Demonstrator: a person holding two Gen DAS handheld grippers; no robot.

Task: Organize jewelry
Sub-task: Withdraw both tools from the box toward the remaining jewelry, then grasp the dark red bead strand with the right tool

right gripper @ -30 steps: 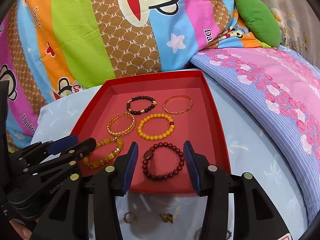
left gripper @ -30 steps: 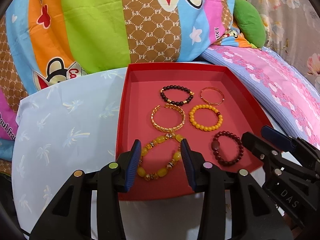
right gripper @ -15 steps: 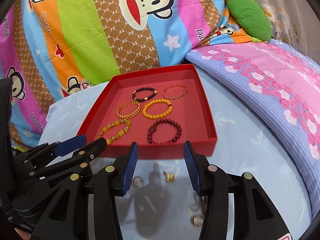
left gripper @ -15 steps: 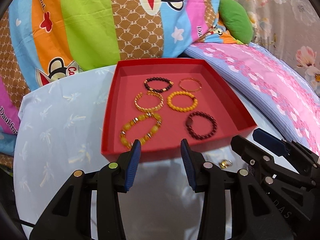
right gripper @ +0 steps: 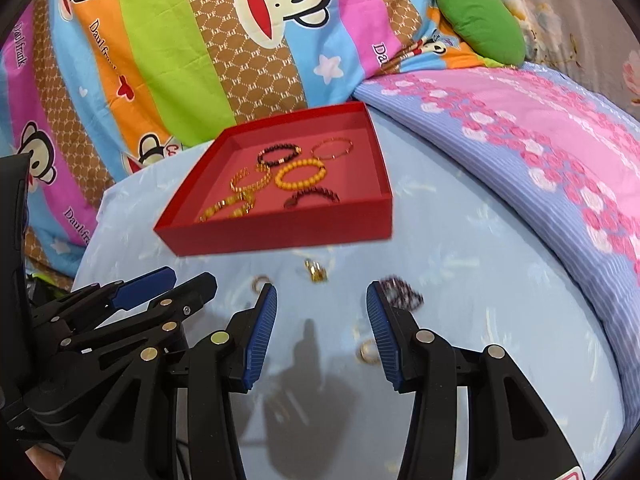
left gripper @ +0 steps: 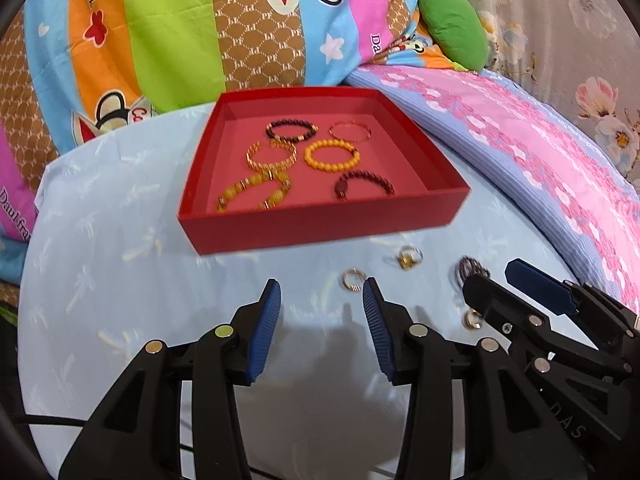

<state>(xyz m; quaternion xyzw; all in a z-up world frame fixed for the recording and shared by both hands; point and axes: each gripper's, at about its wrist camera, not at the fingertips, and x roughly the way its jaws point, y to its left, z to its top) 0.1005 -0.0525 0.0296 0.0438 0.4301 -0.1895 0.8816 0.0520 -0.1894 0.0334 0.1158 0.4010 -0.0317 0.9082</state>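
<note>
A red tray (left gripper: 320, 222) (right gripper: 280, 232) on the light blue cloth holds several bracelets: black beads (left gripper: 292, 129), thin gold (left gripper: 350, 131), gold cuff (left gripper: 272, 156), orange beads (left gripper: 332, 155), yellow stones (left gripper: 256, 192), dark red beads (left gripper: 364, 184). In front of the tray lie loose rings: a silver ring (left gripper: 353, 279) (right gripper: 259, 282), a gold ring (left gripper: 408, 258) (right gripper: 316, 272), another ring (right gripper: 368, 352) (left gripper: 472, 319), and a dark beaded piece (right gripper: 402, 294) (left gripper: 470, 268). My left gripper (left gripper: 322, 324) is open and empty above the cloth. My right gripper (right gripper: 322, 328) is open and empty beside it.
A striped cartoon pillow (left gripper: 200, 28) stands behind the tray. A pink and purple floral quilt (left gripper: 520, 152) lies to the right, with a green cushion (left gripper: 452, 26) at the back. The blue cloth (left gripper: 112, 240) extends left of the tray.
Both grippers have pulled back from over the tray toward the near side. The loose rings and dark beaded piece in front of the tray have come into view.
</note>
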